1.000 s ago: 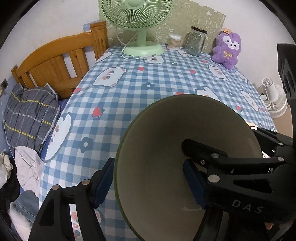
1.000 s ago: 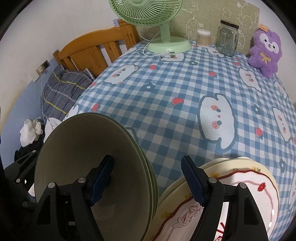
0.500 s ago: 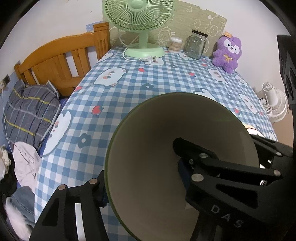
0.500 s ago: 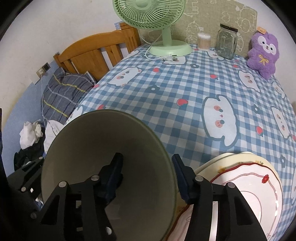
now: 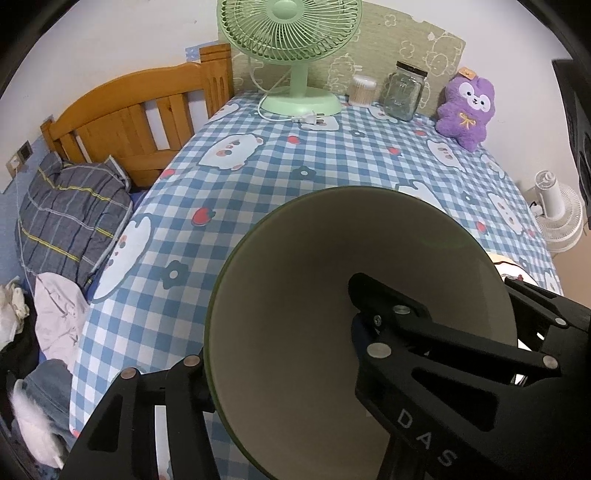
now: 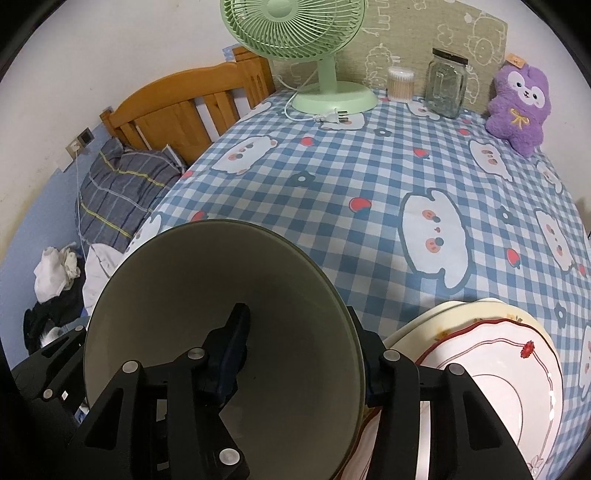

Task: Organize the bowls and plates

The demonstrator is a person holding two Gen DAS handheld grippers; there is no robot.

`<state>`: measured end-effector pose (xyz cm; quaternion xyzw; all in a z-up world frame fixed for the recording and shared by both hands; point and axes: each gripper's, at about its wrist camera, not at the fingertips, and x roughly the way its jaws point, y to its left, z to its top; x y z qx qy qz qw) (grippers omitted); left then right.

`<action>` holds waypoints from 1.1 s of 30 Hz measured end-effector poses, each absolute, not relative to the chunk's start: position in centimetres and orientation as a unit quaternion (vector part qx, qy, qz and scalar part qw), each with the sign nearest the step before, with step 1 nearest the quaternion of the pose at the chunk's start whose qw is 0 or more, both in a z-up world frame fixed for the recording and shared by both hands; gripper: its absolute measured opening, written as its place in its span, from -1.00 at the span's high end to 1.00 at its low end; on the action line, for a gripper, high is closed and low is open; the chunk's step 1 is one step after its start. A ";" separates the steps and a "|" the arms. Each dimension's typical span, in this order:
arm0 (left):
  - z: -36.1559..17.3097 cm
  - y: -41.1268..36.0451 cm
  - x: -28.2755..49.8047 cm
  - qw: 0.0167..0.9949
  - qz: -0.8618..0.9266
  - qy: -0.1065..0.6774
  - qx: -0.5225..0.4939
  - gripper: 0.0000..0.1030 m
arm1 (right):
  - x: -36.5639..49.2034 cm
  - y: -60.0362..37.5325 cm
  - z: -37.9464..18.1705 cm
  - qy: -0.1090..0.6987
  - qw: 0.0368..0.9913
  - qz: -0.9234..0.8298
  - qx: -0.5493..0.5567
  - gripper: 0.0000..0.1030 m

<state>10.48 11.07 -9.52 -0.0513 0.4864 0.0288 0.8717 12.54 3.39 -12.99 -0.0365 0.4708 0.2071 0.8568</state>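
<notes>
Two wrist views over a surface (image 6: 369, 206) w/ blue checked cloth.

Left view: a green bowl (image 5: 332, 295) fills the lower centre and right of frame, tipped up on edge, hollow facing the camera. The left gripper (image 5: 280, 354) straddles the bowl's lower left rim: one finger inside the hollow at lower right, the other outside behind the rim at lower left. Its jaws are closing on the bowl wall.

Right view: same bowl (image 6: 221, 325) sits lower left of centre. The right gripper (image 6: 303, 354) clamps the opposite rim, one finger inside, one outside at right, pads pressed on the wall.

So both grippers share one bowl, on opposite sides.

A stack of plates (image 6: 498, 354) lies lower right in the right view, just beside the bowl's rim, nearer the right gripper. Probably the bowl gets lifted clear of the plates next.

Fan (image 6: 295, 33), jar (image 6: 445, 85) and purple plush toy (image 6: 517, 110) stand well apart, along the top of frame.
</notes>
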 end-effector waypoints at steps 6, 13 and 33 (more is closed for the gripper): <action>-9.4 11.1 10.6 0.872 0.035 0.485 -0.056 -0.14 | 12.6 3.2 -13.0 0.474 0.855 0.208 -0.030 -0.03; -9.4 11.2 10.6 0.869 0.038 0.489 -0.059 -0.13 | 12.8 3.1 -13.0 0.482 0.851 0.207 -0.021 -0.03; -9.0 11.3 10.6 0.871 0.041 0.486 -0.059 -0.09 | 12.8 3.0 -12.6 0.479 0.853 0.204 -0.022 -0.03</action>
